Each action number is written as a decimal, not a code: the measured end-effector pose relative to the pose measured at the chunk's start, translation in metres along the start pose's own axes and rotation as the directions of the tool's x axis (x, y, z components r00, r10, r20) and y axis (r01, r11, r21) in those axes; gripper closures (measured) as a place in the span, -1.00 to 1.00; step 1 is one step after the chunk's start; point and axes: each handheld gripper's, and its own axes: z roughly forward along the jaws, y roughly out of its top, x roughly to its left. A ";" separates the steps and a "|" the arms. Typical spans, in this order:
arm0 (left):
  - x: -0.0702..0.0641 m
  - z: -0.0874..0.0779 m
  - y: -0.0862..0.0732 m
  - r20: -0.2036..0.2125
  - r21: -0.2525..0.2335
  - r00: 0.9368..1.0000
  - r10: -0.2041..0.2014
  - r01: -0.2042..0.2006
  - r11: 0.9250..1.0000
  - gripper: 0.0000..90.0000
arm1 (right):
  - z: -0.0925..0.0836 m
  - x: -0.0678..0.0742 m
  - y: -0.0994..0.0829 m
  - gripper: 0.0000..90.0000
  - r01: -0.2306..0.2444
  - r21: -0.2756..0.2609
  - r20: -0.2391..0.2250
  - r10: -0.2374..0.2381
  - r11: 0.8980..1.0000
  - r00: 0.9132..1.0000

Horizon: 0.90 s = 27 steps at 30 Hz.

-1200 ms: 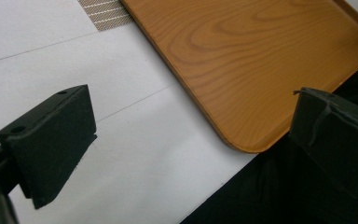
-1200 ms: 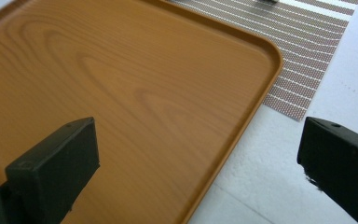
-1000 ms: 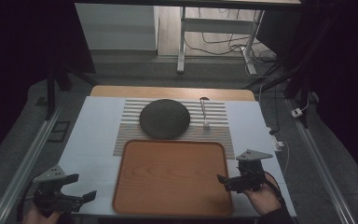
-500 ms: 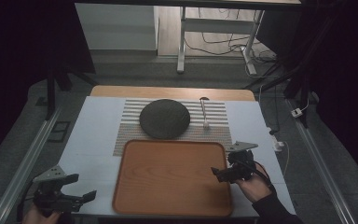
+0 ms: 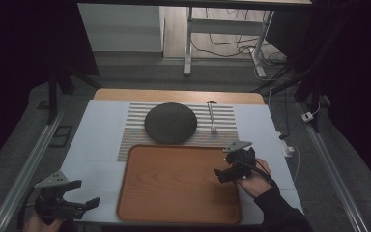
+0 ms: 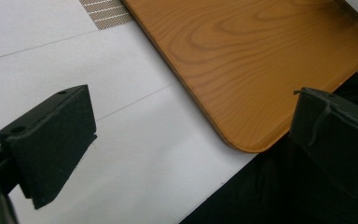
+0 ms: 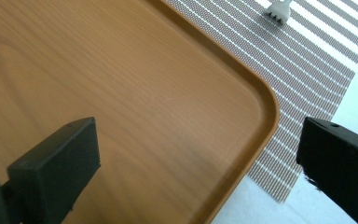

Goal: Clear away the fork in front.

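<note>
Jaws of both grippers stood wide apart and held nothing. The right gripper (image 5: 226,171) hovered over the right part of the wooden tray (image 5: 174,183), its jaws framing the tray's far right corner (image 7: 261,107) beside the striped placemat (image 5: 224,116). On that placemat lay a dark round plate (image 5: 170,123) and, just right of it, a white fork (image 5: 211,116), both well apart from either gripper. Nothing stood between the jaws and the tray. The left gripper (image 5: 79,200) hung at the near left corner of the white counter (image 5: 96,140), beside the tray's near corner (image 6: 242,140). Since a second before, the right gripper had moved forward and inward from the counter's right edge; the left had stayed put.
</note>
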 end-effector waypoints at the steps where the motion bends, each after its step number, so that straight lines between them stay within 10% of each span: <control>1: 0.000 0.000 0.000 0.000 0.001 1.000 0.000 0.000 1.000 -1.00 | 0.003 0.000 0.003 -1.00 0.023 0.010 0.012 -0.023 1.000 1.000; 15: 0.000 0.000 0.000 0.005 0.004 1.000 -0.004 0.004 1.000 -0.99 | 0.024 0.006 0.020 -1.00 0.201 0.072 0.130 -0.209 0.977 0.969; 19: 0.000 0.000 0.000 0.006 0.005 1.000 -0.005 0.005 1.000 -0.99 | 0.030 0.011 0.023 -1.00 0.316 0.121 0.196 -0.335 0.941 0.921; 20: 0.000 0.000 0.000 0.006 0.005 1.000 -0.005 0.005 1.000 -0.99 | 0.030 0.011 0.023 -1.00 0.316 0.121 0.196 -0.335 0.941 0.921; 21: 0.000 0.000 0.000 0.006 0.005 1.000 -0.005 0.005 1.000 -0.99 | 0.033 0.012 0.024 -1.00 0.362 0.139 0.225 -0.385 0.922 0.895; 23: 0.001 0.000 0.000 0.007 0.006 1.000 -0.006 0.006 1.000 -1.00 | 0.035 0.013 0.025 -0.99 0.376 0.150 0.235 -0.403 0.914 0.885; 25: 0.001 0.000 0.000 0.008 0.006 1.000 -0.008 0.008 1.000 -1.00 | 0.038 0.015 0.027 -0.98 0.427 0.176 0.261 -0.461 0.887 0.848; 27: 0.001 0.000 0.000 0.008 0.006 1.000 -0.008 0.008 1.000 -0.99 | 0.039 0.017 0.029 -0.96 0.431 0.195 0.273 -0.471 0.881 0.839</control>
